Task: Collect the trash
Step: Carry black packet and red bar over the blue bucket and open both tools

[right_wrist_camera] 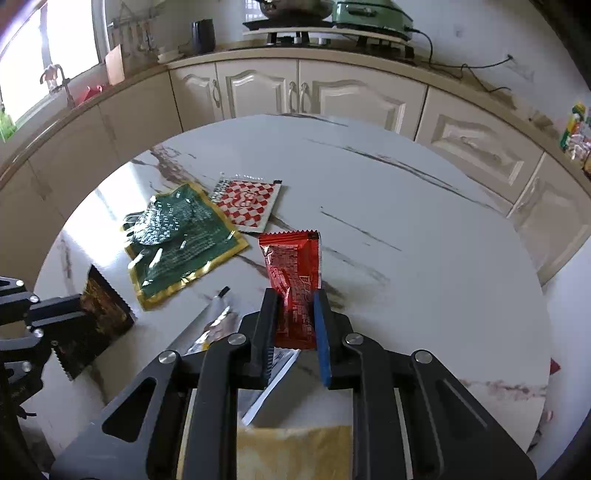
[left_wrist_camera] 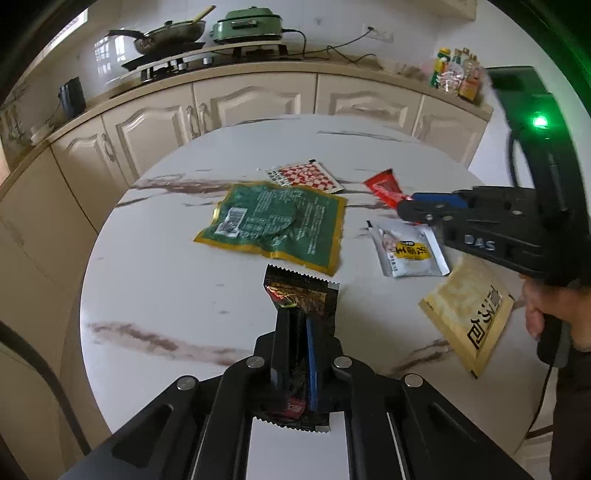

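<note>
My left gripper (left_wrist_camera: pixel 297 319) is shut on a black and gold snack wrapper (left_wrist_camera: pixel 301 290) and holds it above the round marble table (left_wrist_camera: pixel 166 288). My right gripper (right_wrist_camera: pixel 295 299) is shut on a red wrapper (right_wrist_camera: pixel 293 273), also lifted above the table; it shows in the left wrist view (left_wrist_camera: pixel 382 186). On the table lie a green and gold packet (left_wrist_camera: pixel 275 223), a red-and-white checkered sachet (left_wrist_camera: pixel 306 175), a white and silver packet (left_wrist_camera: pixel 408 251) and a yellow packet (left_wrist_camera: pixel 467 314).
Cream kitchen cabinets (left_wrist_camera: pixel 240 99) curve behind the table, with a stove, a pan (left_wrist_camera: pixel 166 35) and a green electric cooker (left_wrist_camera: pixel 247 24) on the counter. Bottles (left_wrist_camera: pixel 458 75) stand on the counter at right.
</note>
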{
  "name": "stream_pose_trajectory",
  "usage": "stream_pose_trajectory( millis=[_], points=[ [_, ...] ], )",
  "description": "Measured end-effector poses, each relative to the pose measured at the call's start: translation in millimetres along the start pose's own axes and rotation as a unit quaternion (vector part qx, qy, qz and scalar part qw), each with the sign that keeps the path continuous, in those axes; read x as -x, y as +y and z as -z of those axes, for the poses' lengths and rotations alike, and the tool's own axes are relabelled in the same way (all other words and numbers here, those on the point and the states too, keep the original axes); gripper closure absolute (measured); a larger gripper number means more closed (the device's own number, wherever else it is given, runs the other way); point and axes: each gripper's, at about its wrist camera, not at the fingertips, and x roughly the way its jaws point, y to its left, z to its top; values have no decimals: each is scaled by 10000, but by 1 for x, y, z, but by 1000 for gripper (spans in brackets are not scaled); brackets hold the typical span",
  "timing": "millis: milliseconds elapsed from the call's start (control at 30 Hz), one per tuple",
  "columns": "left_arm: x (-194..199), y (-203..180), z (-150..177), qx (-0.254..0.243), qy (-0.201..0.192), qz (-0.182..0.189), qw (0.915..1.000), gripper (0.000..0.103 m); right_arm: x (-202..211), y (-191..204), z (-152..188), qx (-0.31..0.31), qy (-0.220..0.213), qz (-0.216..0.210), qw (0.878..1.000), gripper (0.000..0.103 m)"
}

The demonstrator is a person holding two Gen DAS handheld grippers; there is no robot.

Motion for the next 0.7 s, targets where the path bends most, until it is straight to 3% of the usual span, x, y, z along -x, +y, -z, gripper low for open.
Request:
stream_pose_trajectory(
  millis=[333,700],
  points=[
    [34,25,16,419,-234,309,9984,100,56,17,8,-119,-466,-176,9987,85],
    [112,87,46,904,-900,18,9918,100,86,121,-13,280,-888,-898,9916,85]
  ],
)
